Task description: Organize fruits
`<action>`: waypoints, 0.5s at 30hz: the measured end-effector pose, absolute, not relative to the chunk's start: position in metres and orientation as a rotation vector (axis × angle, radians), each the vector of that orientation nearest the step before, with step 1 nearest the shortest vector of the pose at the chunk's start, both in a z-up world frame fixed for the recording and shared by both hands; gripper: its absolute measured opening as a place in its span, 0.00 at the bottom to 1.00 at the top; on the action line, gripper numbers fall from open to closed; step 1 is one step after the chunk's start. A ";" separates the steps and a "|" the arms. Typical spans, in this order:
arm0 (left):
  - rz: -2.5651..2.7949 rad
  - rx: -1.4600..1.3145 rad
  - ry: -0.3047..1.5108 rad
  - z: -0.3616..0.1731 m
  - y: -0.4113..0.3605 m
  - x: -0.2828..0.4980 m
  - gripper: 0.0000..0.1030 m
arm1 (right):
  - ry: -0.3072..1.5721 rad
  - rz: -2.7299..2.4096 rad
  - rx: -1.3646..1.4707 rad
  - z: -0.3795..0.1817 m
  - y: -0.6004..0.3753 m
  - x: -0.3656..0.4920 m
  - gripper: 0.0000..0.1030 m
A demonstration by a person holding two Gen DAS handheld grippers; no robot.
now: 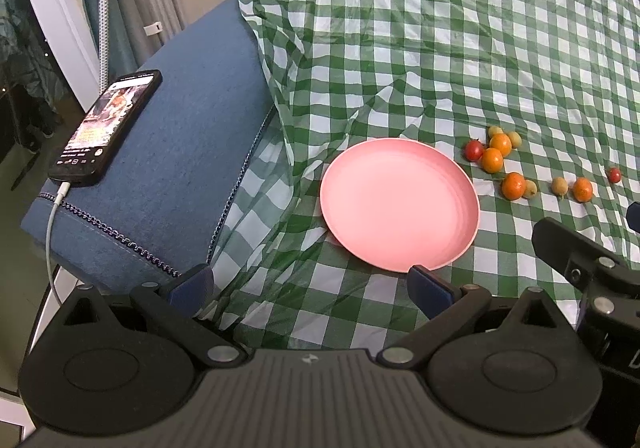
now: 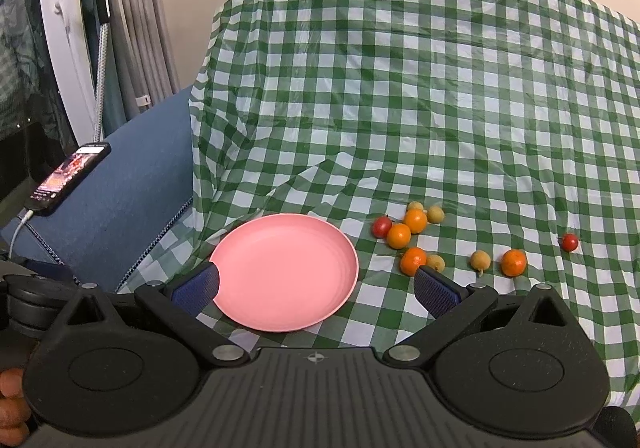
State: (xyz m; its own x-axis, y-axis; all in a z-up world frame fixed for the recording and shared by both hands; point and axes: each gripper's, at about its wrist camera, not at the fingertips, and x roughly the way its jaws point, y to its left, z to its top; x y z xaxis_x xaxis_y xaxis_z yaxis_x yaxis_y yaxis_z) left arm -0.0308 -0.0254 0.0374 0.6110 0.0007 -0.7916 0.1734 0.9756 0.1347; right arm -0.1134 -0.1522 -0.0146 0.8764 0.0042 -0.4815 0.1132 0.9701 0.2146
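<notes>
An empty pink plate [image 1: 400, 203] [image 2: 284, 270] lies on the green checked cloth. To its right lie several small fruits: orange ones [image 1: 492, 159] [image 2: 399, 235], two red tomatoes [image 1: 474, 149] [image 2: 382, 226] and yellowish ones [image 1: 559, 185] [image 2: 480, 260]. One red tomato [image 2: 569, 242] sits apart at the far right. My left gripper [image 1: 310, 284] is open and empty, near the plate's front edge. My right gripper [image 2: 316, 286] is open and empty, low over the plate's front. The right gripper also shows in the left wrist view [image 1: 580, 268].
A blue sofa arm [image 1: 168, 167] [image 2: 116, 191] stands left of the plate. A lit phone [image 1: 106, 127] [image 2: 66, 177] with a charging cable lies on it. The checked cloth [image 2: 440, 87] rises over the backrest behind. Curtains and a window frame are at far left.
</notes>
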 end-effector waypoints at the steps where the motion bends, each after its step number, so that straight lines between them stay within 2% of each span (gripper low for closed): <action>1: -0.098 0.205 0.908 0.039 -0.025 -0.032 1.00 | 0.497 -0.056 0.243 -0.014 -0.152 -0.115 1.00; 15: -0.085 0.213 0.874 0.059 -0.027 -0.055 1.00 | 0.406 -0.046 0.235 0.002 -0.152 -0.145 1.00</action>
